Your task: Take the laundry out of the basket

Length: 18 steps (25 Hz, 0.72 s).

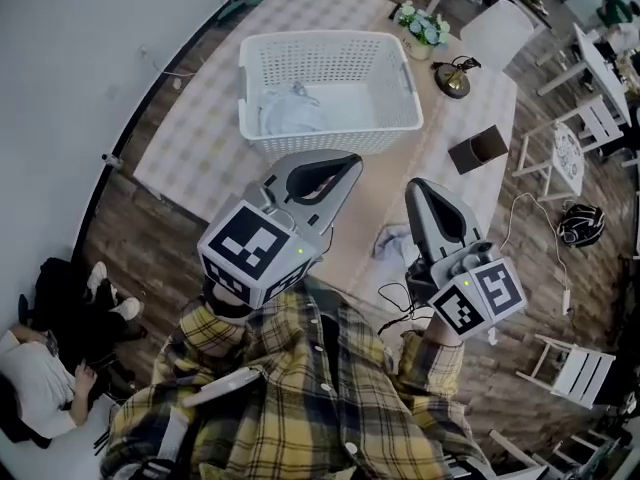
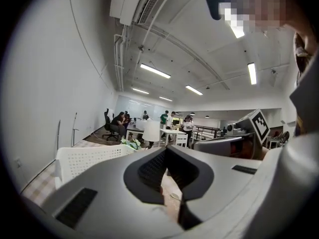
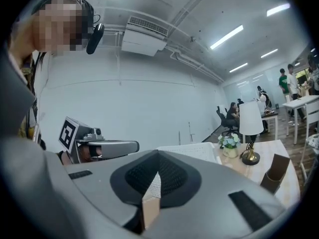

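Our left tool [image 1: 345, 166] has its jaws pressed together with nothing between them; only a sliver of counter [image 1: 190, 148] shows through the slit between the pads. Our right tool [image 1: 421, 190] is the same, jaws together and empty. Both point roughly level toward the basket [image 1: 330, 140] and hang above the checked counter, held out from our plaid sleeves [image 1: 300, 398].

The left tool's tip is close to the middle of the basket's near wall and apart from it. The right tool sits nearer us, off the basket's near right corner.

The laundry [image 1: 290, 108], a pale crumpled bundle, lies on the basket's floor against its left wall. A second pale cloth [image 1: 396, 242] lies on the counter on the near side of the basket, just beside the right tool.

A brown open box [image 1: 477, 149] stands to the right of the basket's near right corner. A lamp [image 1: 453, 78] stands to the right of the basket's far end, and the flowers [image 1: 422, 26] stand just beyond its far right corner. A person [image 1: 40, 368] sits on the floor well to the near left of the basket.
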### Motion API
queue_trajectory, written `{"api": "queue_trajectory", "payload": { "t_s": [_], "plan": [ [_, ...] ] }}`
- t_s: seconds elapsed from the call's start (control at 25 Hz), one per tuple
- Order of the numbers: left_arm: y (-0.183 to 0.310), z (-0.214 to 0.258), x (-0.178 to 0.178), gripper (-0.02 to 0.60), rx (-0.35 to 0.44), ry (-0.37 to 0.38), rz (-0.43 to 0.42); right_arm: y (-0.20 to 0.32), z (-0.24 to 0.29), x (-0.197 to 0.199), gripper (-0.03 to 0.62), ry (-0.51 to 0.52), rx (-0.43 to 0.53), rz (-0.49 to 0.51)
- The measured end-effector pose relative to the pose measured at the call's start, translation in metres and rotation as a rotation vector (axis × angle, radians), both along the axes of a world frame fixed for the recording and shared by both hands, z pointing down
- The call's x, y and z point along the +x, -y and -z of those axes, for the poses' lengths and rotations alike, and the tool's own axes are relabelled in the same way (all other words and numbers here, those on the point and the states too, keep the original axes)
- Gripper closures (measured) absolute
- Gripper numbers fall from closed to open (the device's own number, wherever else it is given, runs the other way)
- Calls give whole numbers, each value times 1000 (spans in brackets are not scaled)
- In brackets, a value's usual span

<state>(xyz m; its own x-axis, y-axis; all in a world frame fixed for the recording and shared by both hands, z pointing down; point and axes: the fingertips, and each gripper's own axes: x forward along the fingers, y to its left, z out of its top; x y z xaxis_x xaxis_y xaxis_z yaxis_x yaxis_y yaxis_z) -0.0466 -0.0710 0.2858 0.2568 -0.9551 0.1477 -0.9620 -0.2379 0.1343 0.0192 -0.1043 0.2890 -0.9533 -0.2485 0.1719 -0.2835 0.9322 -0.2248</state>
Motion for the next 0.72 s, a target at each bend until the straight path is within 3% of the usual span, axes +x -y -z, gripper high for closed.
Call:
{"api": "queue_trajectory", "payload": {
  "t_s": [0.16, 0.36, 0.72],
  "plan": [
    [-6, 5, -38, 568, -8, 9, 59, -3, 1, -29, 585, 6, -11, 29],
    [-4, 0, -95, 568, -22, 20, 76, 1, -7, -79, 584, -3, -20, 25],
    [16, -7, -185, 568, -60, 23, -16, 10, -8, -172, 583, -54, -8, -17]
  ]
}}
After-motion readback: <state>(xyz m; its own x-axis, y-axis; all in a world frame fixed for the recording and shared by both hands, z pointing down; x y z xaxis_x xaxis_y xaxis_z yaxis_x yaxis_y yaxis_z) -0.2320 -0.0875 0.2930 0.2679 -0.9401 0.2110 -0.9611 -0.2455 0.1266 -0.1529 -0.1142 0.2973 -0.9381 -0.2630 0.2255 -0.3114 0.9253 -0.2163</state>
